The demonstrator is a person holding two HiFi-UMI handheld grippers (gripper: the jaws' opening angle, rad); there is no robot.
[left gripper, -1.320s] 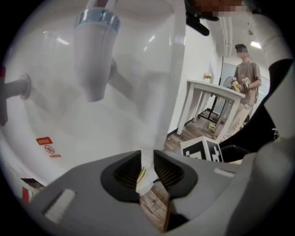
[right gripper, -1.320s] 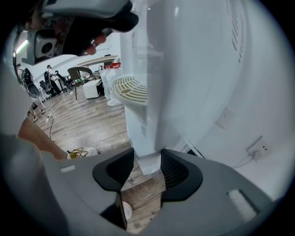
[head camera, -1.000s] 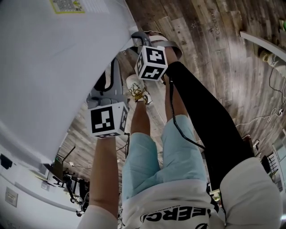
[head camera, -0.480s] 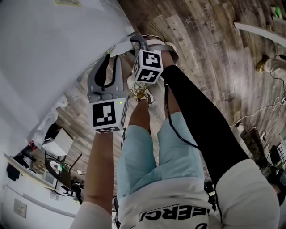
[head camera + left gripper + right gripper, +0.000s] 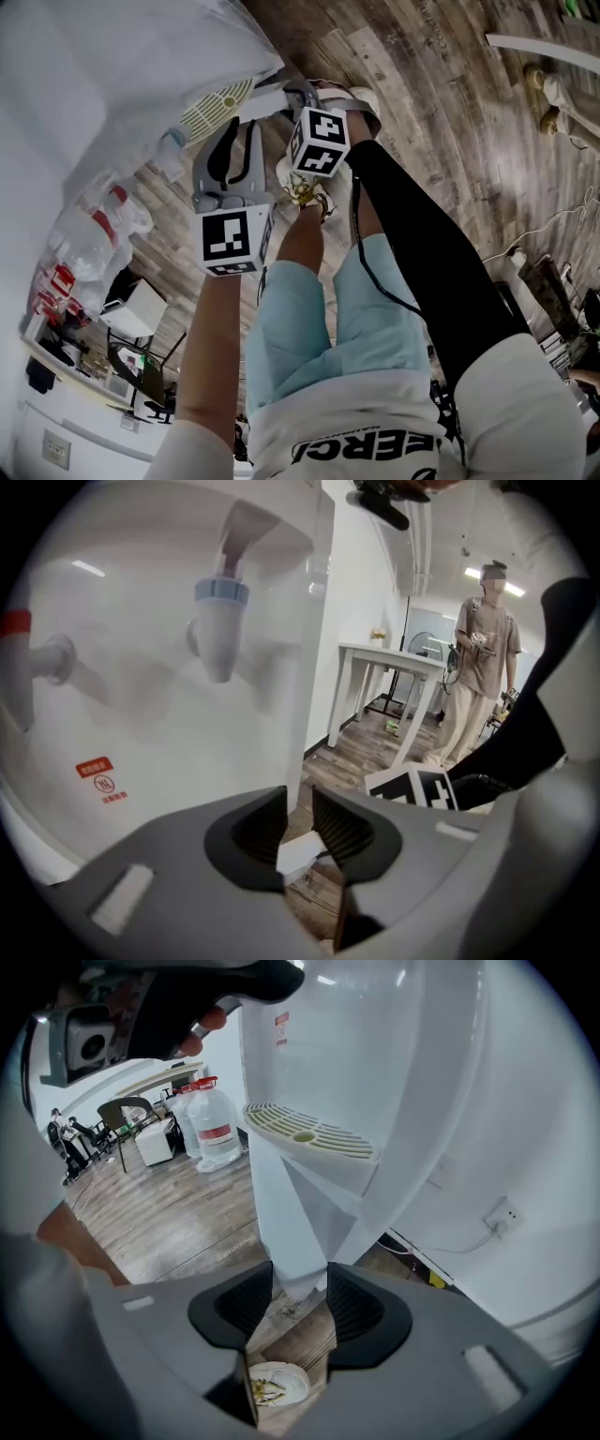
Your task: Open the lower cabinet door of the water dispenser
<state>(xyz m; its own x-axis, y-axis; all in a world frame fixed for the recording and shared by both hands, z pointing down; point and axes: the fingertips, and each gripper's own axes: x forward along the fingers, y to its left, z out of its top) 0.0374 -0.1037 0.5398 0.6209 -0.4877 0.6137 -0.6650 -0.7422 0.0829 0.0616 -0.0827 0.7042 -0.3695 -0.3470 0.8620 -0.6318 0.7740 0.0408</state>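
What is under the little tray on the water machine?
Under the tray is the white cabinet door, with its lower edge between the jaws of the right claw. The door hides whatever is inside the cabinet.

The water dispenser (image 5: 103,66) runs off the head view's top and left edges, washed out to plain white. The lower cabinet door (image 5: 292,1232) shows only as a pale wedge, its bottom end sunk between the jaws of the right gripper (image 5: 300,1286). Whether the left gripper (image 5: 299,817) pinches the white edge in its narrow gap cannot be told (the print on the red label (image 5: 101,782) is too small to read). At far left the bottles (image 5: 89,234) blur together.
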